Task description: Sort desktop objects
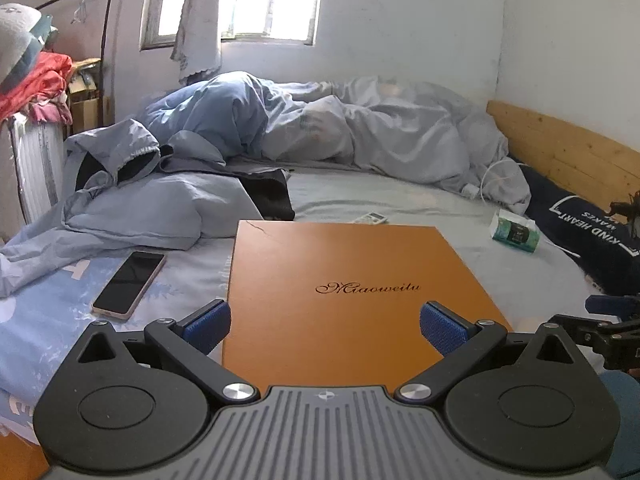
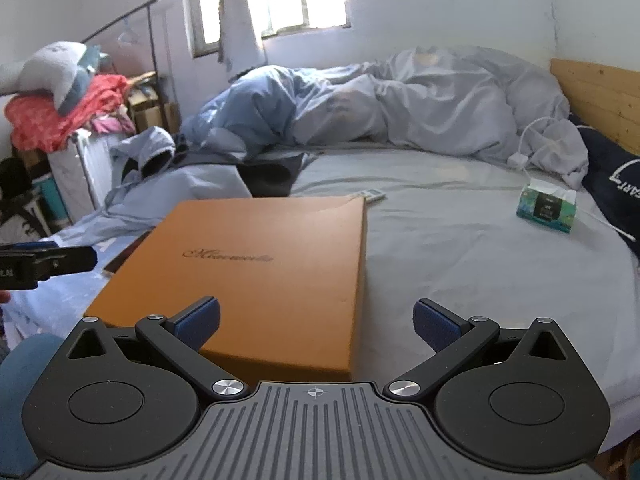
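Orange cardboard, a flat box lies on the bed, a phone just left of it and a tissue pack well apart to the right. The left gripper and right gripper hover with jaws spread, holding nothing.

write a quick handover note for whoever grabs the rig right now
Left gripper: jaws open, empty, over the near end of the orange box.
Right gripper: jaws open, empty, at the box's near right corner.
On the bed: phone left of the box, remote beyond it, tissue pack far right.
Done: nothing visibly sorted.
Left: everything.
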Available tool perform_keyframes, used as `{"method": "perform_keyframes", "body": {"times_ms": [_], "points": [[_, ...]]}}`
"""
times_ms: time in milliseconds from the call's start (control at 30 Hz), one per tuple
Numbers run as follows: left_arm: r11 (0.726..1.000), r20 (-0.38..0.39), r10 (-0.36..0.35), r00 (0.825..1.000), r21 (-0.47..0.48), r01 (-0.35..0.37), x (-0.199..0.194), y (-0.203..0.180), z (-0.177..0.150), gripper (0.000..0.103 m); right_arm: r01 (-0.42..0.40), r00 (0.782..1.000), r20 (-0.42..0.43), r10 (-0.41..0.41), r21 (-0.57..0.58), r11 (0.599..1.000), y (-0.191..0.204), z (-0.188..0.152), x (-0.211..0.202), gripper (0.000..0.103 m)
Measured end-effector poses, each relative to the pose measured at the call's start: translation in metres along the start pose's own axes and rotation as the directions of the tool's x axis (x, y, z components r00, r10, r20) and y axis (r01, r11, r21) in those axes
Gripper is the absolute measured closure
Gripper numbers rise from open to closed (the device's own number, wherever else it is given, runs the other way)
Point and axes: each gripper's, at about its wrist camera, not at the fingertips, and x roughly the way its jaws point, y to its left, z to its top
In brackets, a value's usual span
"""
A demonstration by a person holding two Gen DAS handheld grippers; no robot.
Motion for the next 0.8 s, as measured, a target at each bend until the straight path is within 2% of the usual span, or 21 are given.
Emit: {"method": "perform_keyframes", "body": {"times_ms": [100,267,567,800], "points": [[1.000,0.006,0.010,1.000,0.018,-0.010,-0.003,-0.004,-0.002,0.000,0.004,1.000,-0.010,-0.004,0.004,1.000,0.000,-0.003,0.002,0.000],[0.992,0.006,0.065,0.998,0.104,-0.065,-0.004,-0.017,-0.006,0.000,0.006,1.000,-0.026,-0.006,-0.002,1.000,0.002,-0.007,0.005,0.000],[0.997,-0.029,-0.019,0.999,0.070,0.021,-0.006,-0.016,-0.008,0.000,0.002,0.999,-0.040,-0.002,0.001,1.000,0.005,-0.010,0.006,0.000],[0.998,-0.036,-0.021,0.999,0.058,0.023,-0.005,-0.015,-0.010,0.000,0.002,0.999,-0.048,-0.002,0.002,1.000,0.003,-0.011,0.006,0.000]]}}
